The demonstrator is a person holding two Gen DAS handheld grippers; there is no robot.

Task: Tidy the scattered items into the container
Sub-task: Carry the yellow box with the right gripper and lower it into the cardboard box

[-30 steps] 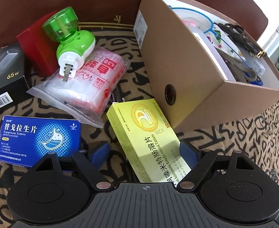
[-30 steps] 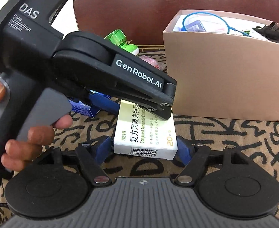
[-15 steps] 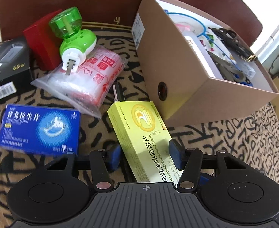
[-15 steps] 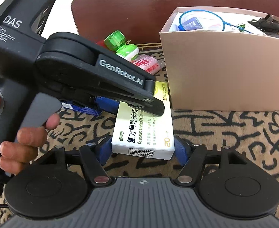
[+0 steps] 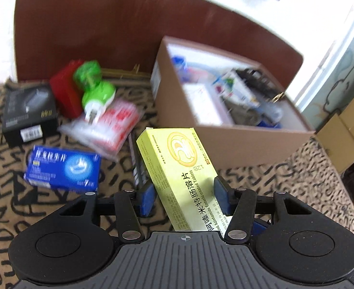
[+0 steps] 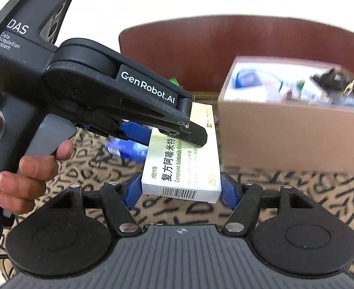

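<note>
Yellow-green tablet box (image 5: 177, 163), near end hidden behind left tongs (image 5: 184, 195)

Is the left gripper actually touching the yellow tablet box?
Touching. In the left wrist view both blue pads of the left gripper press the long sides of the yellow tablet box, which hangs lifted off the patterned cloth.

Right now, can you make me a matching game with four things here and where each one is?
Things:
1. yellow box
2. blue box
3. green plug-in
4. black scissors

Places:
A. lying on the patterned cloth, nothing holding it
B. inside the cardboard box
C. pinched in the left claw
D. resting on the clear packet with red print

Pairs: 1-C, 2-A, 3-D, 4-B
</note>
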